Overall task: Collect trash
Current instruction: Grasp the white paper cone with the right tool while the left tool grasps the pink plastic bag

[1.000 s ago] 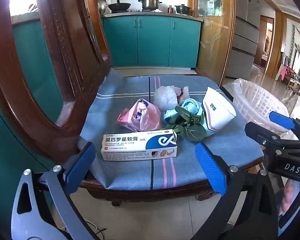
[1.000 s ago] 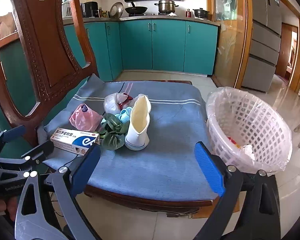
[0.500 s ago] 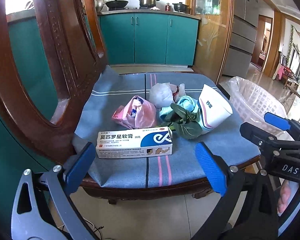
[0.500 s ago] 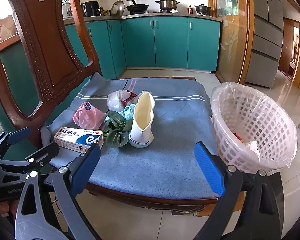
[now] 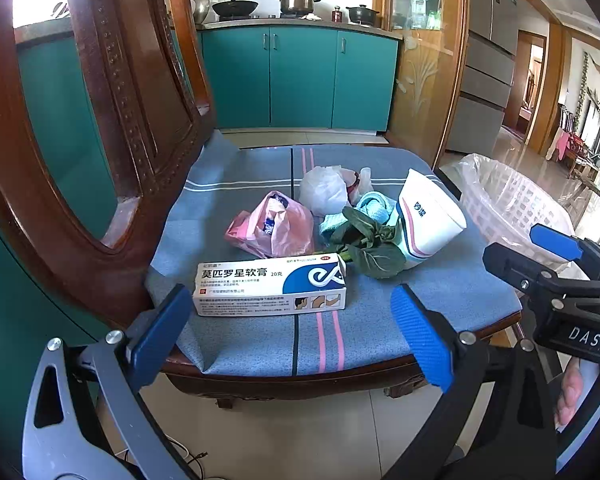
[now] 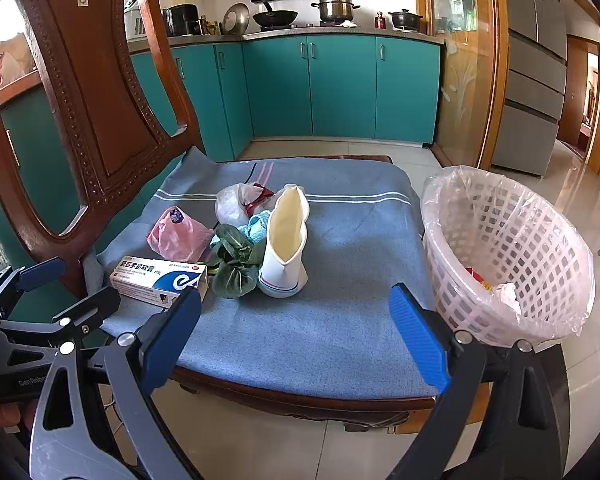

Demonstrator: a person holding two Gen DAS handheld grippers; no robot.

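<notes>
While the white-and-blue cardboard ointment box (image 5: 271,289) is lying near the blue-cushioned chair's front edge (image 5: 300,360), we are holding both the left gripper (image 5: 292,336) and right gripper (image 6: 296,332) wide, empty; the white lattice plastic basket (image 6: 512,256) is sitting at three o'clock.

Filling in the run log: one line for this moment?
left gripper: open, empty | right gripper: open, empty | ointment box, paper cup: on chair | basket: lined
</notes>
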